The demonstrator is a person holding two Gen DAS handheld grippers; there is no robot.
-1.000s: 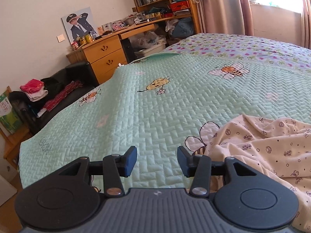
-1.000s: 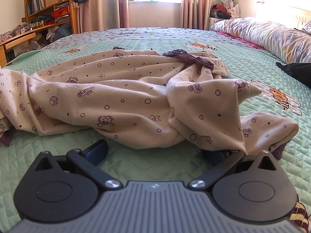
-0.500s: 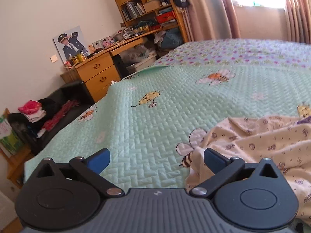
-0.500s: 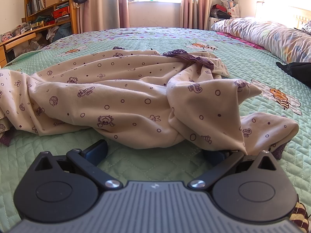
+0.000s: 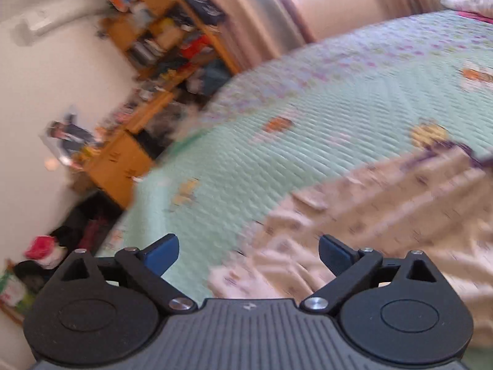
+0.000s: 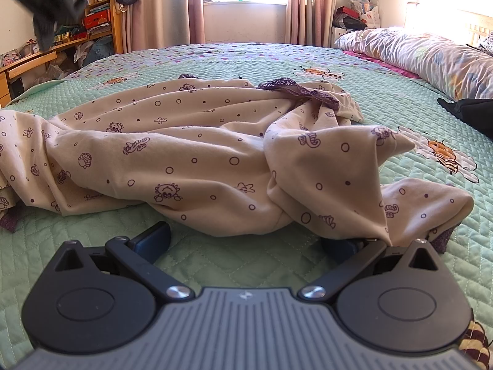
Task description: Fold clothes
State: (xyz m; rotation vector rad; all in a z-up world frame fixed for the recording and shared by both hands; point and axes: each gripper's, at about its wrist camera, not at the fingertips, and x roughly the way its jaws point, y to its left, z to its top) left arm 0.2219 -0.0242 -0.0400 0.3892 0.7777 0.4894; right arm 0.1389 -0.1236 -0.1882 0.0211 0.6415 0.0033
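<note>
Still crumpled: cream printed garment [image 6: 197, 154], purple-trimmed.

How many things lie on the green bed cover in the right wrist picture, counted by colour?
Cream with purple print: 1, the crumpled garment.
Black: 1, a dark item at the right edge, partly cut off.
Pale floral: 1, the rolled duvet at the far right.
Total: 3 on the bed cover.
</note>
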